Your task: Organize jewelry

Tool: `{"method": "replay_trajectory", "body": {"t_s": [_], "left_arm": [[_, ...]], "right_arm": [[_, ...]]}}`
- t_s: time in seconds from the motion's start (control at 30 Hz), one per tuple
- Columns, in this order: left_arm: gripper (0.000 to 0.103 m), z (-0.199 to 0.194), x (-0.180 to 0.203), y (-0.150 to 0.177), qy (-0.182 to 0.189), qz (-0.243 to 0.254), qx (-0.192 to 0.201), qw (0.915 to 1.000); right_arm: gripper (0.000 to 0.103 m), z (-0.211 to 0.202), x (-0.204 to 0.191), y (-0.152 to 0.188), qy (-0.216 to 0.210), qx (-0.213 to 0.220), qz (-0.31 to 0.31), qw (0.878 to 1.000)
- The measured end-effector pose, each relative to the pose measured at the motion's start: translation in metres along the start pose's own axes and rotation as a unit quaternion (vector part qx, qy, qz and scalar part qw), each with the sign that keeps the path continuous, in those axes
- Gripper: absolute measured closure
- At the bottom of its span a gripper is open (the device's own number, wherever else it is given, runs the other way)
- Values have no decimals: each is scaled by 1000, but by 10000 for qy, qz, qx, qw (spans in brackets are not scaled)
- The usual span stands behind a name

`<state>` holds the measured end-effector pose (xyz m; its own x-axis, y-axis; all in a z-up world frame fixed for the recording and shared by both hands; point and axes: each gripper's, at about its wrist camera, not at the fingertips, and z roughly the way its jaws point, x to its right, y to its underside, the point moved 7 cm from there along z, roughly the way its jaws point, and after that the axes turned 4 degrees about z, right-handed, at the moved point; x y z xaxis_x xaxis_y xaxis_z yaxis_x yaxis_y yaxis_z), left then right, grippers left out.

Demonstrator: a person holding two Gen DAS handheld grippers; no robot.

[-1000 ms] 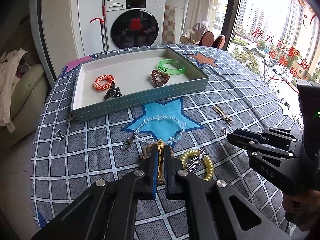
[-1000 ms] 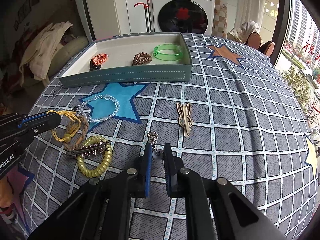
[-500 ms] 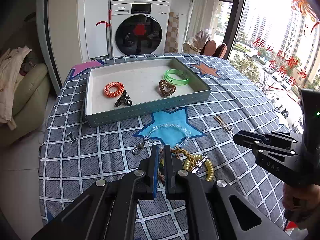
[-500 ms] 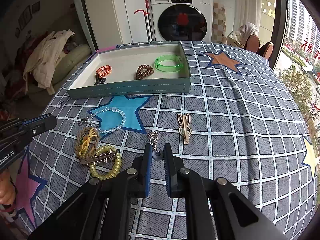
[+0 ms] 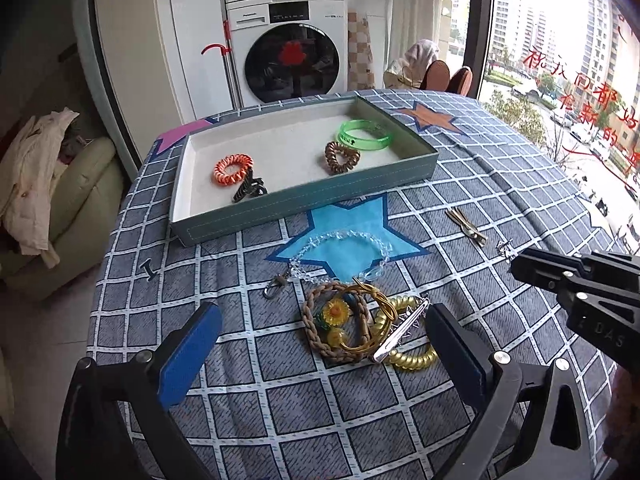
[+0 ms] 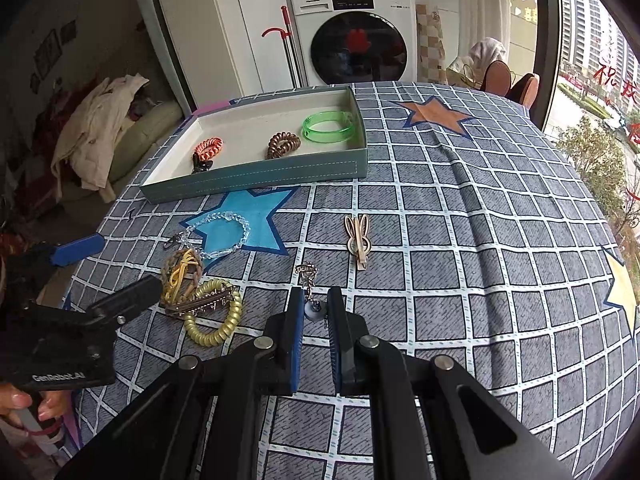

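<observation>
Hidden: the black claw clip [image 5: 249, 191] in the tray [image 5: 304, 204] sits half behind the near wall in the right wrist view, so only its top peeks out there.
Hard to read: the small chain earring [image 6: 309, 280] under the right gripper [image 6: 313, 312] is tiny; its round grey end [image 6: 313, 310] sits between the fingers, and I cannot tell if the pads actually pinch it.
Cut off: a hand [image 6: 28, 404] on the left handle shows only at the frame corner.
Left gripper [image 5: 320, 344]: fingers flung wide, just opened, straddling the pile and gripping nothing.
Right gripper: fingers drawn nearly together, a narrow slot between them.
Pile on the surface [image 5: 500, 184]: braided brown rope ring [image 5: 320, 340] with a sunflower charm [image 5: 336, 312], a gold cord loop [image 5: 376, 312] across it, a yellow coil hair tie [image 5: 412, 356] touching its right side.
Silver clip [image 5: 402, 332]: lies over the yellow coil, long axis slanting from lower left to upper right in the left wrist view.
Clear bead bracelet [image 5: 344, 252]: lies on the blue star, clasp end trailing toward the left.
Rabbit hair clip [image 6: 359, 238]: flat on the cloth, ears toward the tray, long axis pointing away from the right camera.
In the tray: orange coil tie [image 5: 233, 168] touching the claw clip, brown coil tie [image 5: 342, 157] just beside the green bangle [image 5: 364, 136] at the right end.
</observation>
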<state>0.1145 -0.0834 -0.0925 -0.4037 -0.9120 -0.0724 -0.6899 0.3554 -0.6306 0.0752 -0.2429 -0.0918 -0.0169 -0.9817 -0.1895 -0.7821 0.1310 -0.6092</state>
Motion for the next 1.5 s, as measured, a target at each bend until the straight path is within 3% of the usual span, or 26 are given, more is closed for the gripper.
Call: {"method": "replay_trajectory", "body": {"t_s": [0.17, 0.23, 0.27, 0.3, 0.33, 0.37, 0.8, 1.0, 1.27, 1.5], "left_arm": [[5, 19, 16, 4, 29, 243, -247, 9994], [22, 24, 17, 7, 42, 255, -353, 9990], [36, 26, 17, 8, 59, 234, -406, 9989], [62, 28, 15, 9, 95, 195, -434, 9988], [77, 30, 14, 10, 141, 156, -468, 9987], [82, 30, 12, 12, 202, 86, -488, 9986], [82, -12, -17, -8, 673, -282, 57, 9973], [82, -24, -34, -29, 681, -323, 331, 9966], [82, -14, -57, -70, 597, -339, 523, 9963], [82, 19, -71, -117, 559, -310, 502, 9967]], "right_arm": [[90, 0, 7, 5, -9, -7, 128, 9999], [90, -1, 9, 6, -6, 1, 162, 9999], [90, -1, 10, 6, -6, 6, 176, 9998], [90, -1, 10, 6, -8, 13, 192, 9998], [90, -2, 11, 5, -13, 26, 209, 9998], [90, -2, 10, 5, -17, 37, 220, 9998], [90, -9, 0, -18, -214, 203, 319, 9991], [90, -10, -10, -40, -317, 258, 261, 9988], [90, 4, -27, -86, -453, 278, 102, 9985], [90, 36, -34, -132, -483, 182, 28, 9987]]}}
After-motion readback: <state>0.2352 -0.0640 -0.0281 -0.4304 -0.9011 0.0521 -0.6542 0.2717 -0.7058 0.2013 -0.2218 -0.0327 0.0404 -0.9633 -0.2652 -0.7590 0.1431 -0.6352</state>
